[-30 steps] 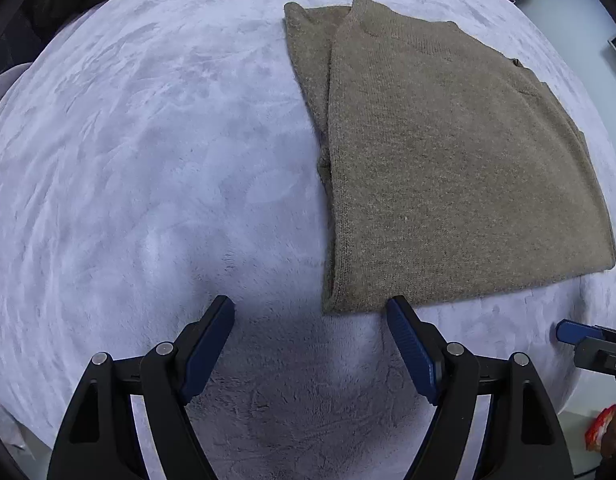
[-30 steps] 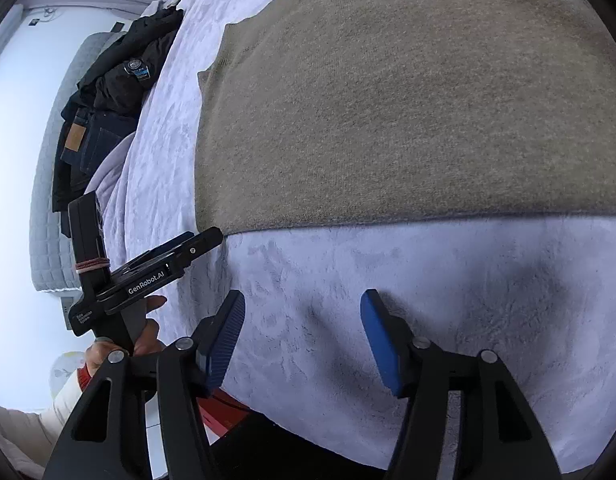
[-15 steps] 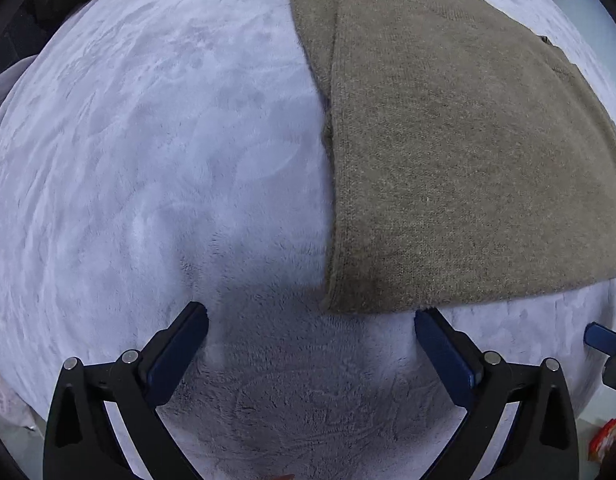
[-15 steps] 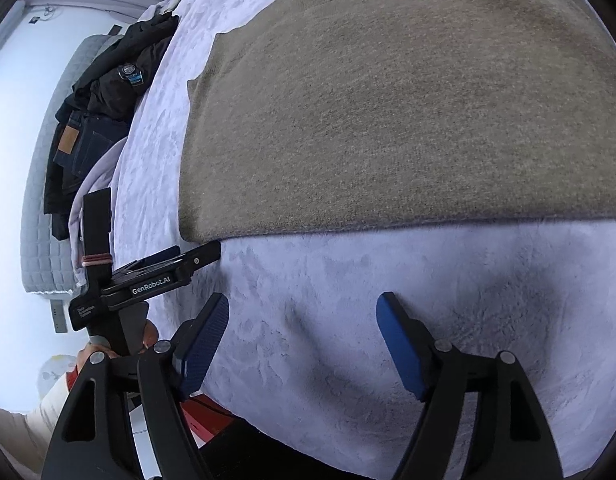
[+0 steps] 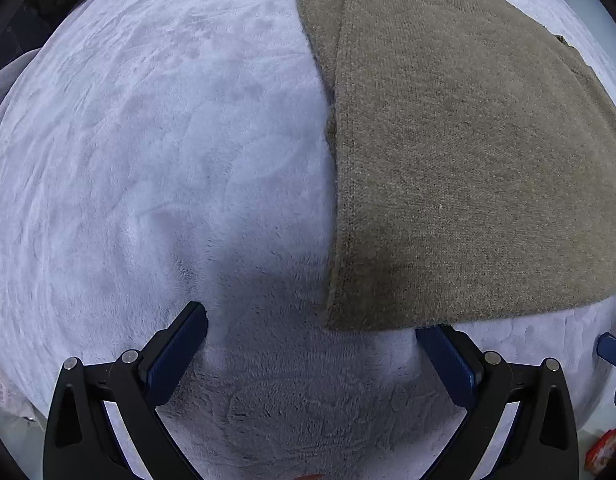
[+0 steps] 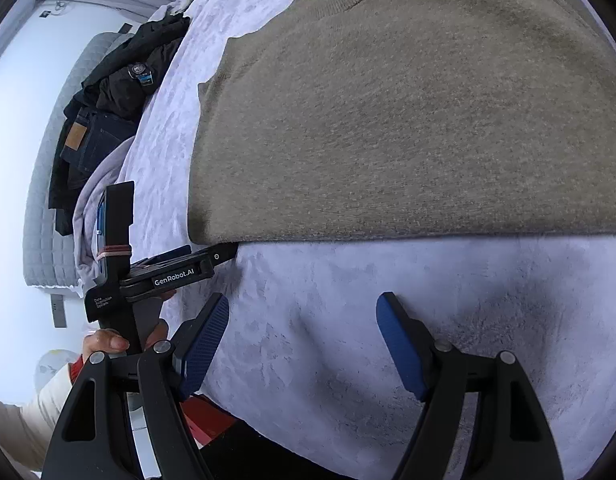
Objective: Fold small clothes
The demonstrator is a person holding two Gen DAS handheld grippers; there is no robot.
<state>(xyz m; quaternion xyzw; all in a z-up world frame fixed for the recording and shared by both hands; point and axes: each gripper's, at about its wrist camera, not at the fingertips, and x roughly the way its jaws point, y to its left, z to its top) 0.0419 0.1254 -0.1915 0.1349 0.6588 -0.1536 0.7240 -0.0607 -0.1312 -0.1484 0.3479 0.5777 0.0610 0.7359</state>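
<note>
While both grippers' fingers [image 5: 183, 344] stand spread, empty, one folded sweater [image 5: 460, 168] lies flat.

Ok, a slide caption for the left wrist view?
Open left claw lowered at the near corner of the folded olive sweater on a pale fleece blanket.

Sweater [image 5: 460, 160] matt fuzzy knit; blanket [image 5: 167, 160] plush fleece; pads [image 6: 205, 344] textured rubber.

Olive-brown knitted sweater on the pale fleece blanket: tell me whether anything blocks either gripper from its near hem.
Nothing visible does. Only bare pale fleece blanket lies between the open right gripper and the olive-brown knitted sweater. The left gripper, jaws just opened wide, is already at the hem's corner, one finger tucked under its edge.
</note>
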